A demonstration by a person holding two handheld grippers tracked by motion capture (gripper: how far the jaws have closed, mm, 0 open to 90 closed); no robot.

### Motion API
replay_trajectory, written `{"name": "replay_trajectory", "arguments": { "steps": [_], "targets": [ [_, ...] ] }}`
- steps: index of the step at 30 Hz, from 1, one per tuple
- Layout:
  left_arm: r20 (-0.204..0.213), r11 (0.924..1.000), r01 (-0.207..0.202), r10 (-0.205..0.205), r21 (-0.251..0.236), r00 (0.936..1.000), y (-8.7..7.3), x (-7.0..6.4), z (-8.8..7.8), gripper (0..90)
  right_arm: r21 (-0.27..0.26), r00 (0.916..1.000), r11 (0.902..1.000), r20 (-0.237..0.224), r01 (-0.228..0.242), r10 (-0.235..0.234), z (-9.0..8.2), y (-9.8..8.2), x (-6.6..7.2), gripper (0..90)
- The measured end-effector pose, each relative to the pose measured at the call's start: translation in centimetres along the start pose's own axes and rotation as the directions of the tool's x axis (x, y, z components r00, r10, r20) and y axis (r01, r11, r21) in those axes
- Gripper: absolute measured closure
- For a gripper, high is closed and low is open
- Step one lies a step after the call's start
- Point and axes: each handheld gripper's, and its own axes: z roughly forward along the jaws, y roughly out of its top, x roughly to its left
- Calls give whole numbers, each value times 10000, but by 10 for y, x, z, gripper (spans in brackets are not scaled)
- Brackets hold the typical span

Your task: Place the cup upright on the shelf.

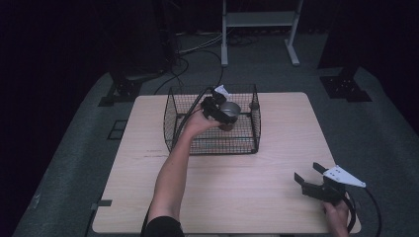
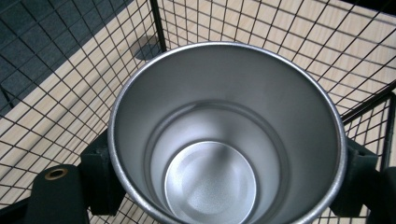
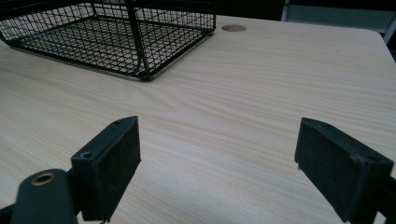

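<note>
A silver metal cup [image 1: 230, 110] [image 2: 224, 140] is held inside a black wire basket [image 1: 170, 116], mouth up and empty. My left gripper [image 1: 225, 116] is shut on the cup, one black pad on each side of its wall, reaching over the basket's left part. In the left gripper view the basket's mesh [image 2: 70, 88] and the wooden table lie below the cup. My right gripper [image 1: 309, 177] [image 3: 217, 168] rests low over the table's front right corner, jaws wide open with nothing between them.
The light wooden table [image 1: 276, 148] carries the basket at its far middle. In the right gripper view the basket [image 3: 116, 32] stands ahead to the left. Beyond the table's far edge are cables, stand feet and a white frame [image 1: 259, 29] on the grey floor.
</note>
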Motion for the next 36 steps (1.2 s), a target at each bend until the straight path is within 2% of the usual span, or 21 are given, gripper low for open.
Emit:
{"name": "replay_trajectory", "arguments": {
  "steps": [5, 7, 20, 26, 29, 34, 36],
  "targets": [
    [23, 9997, 118, -118, 227, 9999, -4, 3, 4, 177, -5, 10000, 10000, -11, 8, -8, 0, 0, 0, 135],
    [135, 9990, 419, -421, 183, 9990, -7, 7, 6, 177, 6, 10000, 10000, -20, 25, -24, 0, 0, 0, 135],
    [11, 9965, 449, -451, 711, 9990, -13, 8, 16, 177, -43, 10000, 10000, -5, 55, -55, 0, 0, 1, 135],
    [-56, 9968, 343, -340, 727, 9994, -13, 7, 18, 177, -14, 10000, 10000, 32, 82, -82, 0, 0, 1, 135],
    [-3, 9948, 368, -370, 954, 9993, -14, 8, 21, 177, 11, 9999, 9999, 29, 127, -127, 0, 0, 1, 135],
    [161, 9948, 522, -538, 879, 9984, -16, 11, 24, 177, 22, 9999, 9999, 2, 152, -152, 0, 0, 2, 135],
    [141, 9935, 529, -546, 1010, 9984, -17, 13, 29, 177, 15, 9999, 9999, -16, 168, -168, 0, 0, 2, 135]
  ]
}}
